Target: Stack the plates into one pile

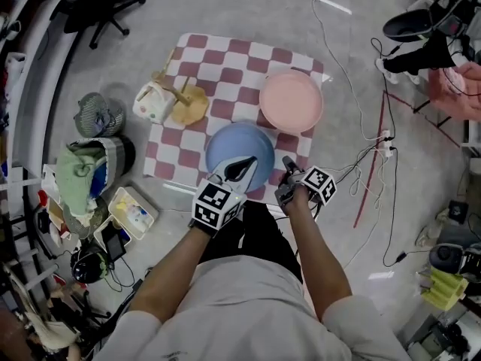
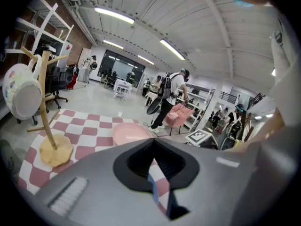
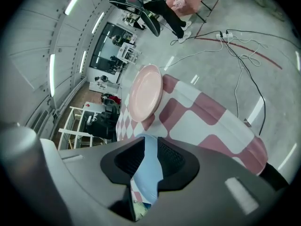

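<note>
A blue plate (image 1: 231,146) lies at the near edge of the red-and-white checked cloth (image 1: 225,70) on the floor. Beyond it to the right, a pink plate (image 1: 291,101) rests on the same cloth. My left gripper (image 1: 239,170) reaches over the blue plate's near rim, and in the left gripper view (image 2: 155,182) only a thin blue sliver shows between the nearly closed jaws. Gripping the plate's right rim is my right gripper (image 1: 288,164), whose jaws (image 3: 146,171) are shut on the blue plate (image 3: 149,159). The pink plate (image 3: 145,92) shows ahead of it.
A wooden mug stand (image 1: 186,104) with a white mug (image 1: 153,102) hung on it occupies the cloth's left side. Bags and boxes (image 1: 94,175) crowd the floor at left. Cables and a power strip (image 1: 379,145) trail at right. People stand far off in the room.
</note>
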`<state>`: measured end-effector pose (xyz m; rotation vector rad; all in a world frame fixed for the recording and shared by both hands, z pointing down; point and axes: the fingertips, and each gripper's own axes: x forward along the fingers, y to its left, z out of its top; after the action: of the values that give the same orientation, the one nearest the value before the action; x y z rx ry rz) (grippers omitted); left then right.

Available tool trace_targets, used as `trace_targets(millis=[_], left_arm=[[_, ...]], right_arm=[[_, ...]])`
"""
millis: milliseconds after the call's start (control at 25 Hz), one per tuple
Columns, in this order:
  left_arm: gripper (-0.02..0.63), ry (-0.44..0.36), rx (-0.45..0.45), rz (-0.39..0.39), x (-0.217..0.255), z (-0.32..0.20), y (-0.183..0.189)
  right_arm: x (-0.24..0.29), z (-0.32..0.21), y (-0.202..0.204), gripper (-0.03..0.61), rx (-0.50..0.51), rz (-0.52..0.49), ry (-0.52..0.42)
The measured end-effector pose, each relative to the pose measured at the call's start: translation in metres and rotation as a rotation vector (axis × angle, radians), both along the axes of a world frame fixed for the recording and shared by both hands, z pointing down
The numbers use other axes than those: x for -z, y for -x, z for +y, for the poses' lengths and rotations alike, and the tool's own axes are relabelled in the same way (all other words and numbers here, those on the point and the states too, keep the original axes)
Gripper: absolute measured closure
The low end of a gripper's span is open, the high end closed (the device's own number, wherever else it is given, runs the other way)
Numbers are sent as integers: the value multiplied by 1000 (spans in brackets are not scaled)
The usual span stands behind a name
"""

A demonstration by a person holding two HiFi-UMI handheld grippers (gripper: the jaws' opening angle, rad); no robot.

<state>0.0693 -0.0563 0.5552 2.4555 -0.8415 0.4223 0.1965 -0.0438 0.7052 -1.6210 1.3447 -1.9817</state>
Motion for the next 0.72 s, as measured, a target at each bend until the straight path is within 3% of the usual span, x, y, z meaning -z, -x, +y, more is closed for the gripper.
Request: trace_targets(millis=[720], left_arm=[[607,85,8,-32,-38,-53,-16]], right_arm=[[-43,-82,-60,499,-206,-14,43]])
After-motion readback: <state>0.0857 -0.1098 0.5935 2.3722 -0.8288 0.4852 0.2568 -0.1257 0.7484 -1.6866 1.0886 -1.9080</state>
